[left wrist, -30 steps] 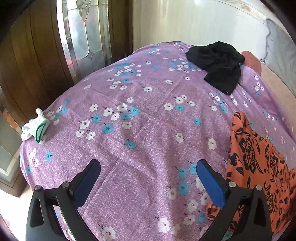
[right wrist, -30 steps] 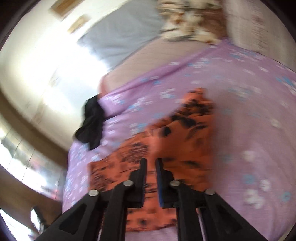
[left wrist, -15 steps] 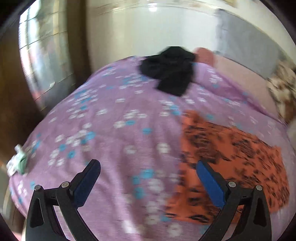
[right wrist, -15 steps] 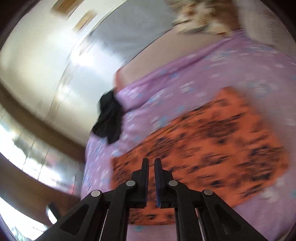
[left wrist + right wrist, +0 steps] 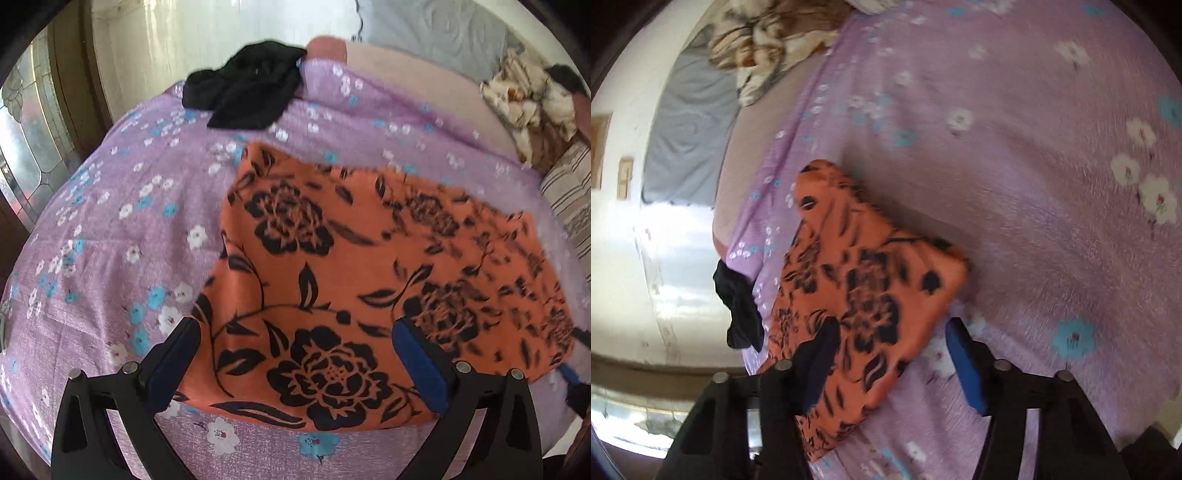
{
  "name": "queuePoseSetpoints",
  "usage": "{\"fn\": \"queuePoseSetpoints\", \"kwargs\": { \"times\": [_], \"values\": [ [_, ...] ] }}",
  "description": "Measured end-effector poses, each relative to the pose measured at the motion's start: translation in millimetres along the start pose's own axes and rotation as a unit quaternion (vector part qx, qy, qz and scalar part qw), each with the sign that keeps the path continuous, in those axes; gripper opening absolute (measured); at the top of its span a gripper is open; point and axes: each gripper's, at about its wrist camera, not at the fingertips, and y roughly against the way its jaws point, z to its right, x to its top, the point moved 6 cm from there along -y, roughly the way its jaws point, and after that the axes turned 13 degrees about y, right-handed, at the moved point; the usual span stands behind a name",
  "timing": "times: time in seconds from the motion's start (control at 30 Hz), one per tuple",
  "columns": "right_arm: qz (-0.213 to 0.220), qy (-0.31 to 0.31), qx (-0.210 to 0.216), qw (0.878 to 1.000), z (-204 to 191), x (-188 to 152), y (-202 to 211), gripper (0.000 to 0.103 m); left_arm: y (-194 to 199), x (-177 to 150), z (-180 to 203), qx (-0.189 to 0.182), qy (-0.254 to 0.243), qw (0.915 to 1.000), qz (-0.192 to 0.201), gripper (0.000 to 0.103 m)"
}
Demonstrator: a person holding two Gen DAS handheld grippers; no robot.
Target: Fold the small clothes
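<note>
Orange floral cloth (image 5: 369,280) lies flat on the purple bedspread (image 5: 110,229), left gripper (image 5: 295,362) gaping wide over it, right gripper (image 5: 886,362) opening, neither gripping anything.

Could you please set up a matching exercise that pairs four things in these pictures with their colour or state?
Things:
1. floral garment
2. bundled garment
3. bedsheet
4. left tongs

Colour or state:
A. black, bunched at the far edge of the bed
B. purple with white and blue flowers
C. open, with nothing pressed between the pads
D. orange with black flowers, spread flat

Pairs: 1-D, 2-A, 3-B, 4-C
</note>
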Motion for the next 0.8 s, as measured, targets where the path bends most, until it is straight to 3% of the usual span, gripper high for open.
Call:
{"fn": "queuePoseSetpoints", "kwargs": {
  "times": [0.1,0.23,0.33,0.5,0.67,0.8],
  "values": [
    [0.021,-0.020,0.027,0.999,8.3,12.6,-9.5,0.058,-19.6,-4.7,-3.3,0.015,0.009,0.9994,-0.030,0.103],
    [0.023,-0.005,0.035,0.999,2.0,23.2,-27.0,0.047,-29.1,-3.6,6.0,0.051,-0.012,0.9985,-0.017,0.103],
    [0.008,0.021,0.020,1.000,-4.5,27.2,-43.9,0.029,-28.9,-0.2,8.2,0.055,-0.010,0.9983,-0.012,0.103],
    [0.031,0.085,-0.013,0.996,-25.3,31.3,-40.7,0.025,-8.9,23.9,-3.6,0.036,0.020,0.9990,0.017,0.103],
    [0.068,0.183,-0.016,0.981,-86.7,25.2,-20.3,0.024,14.4,46.0,-39.9,0.071,0.055,0.9946,0.052,0.103],
    [0.057,0.245,-0.002,0.968,-160.2,6.8,-19.8,0.023,21.8,57.0,-82.4,0.073,0.106,0.9906,0.044,0.103]
  ]
}}
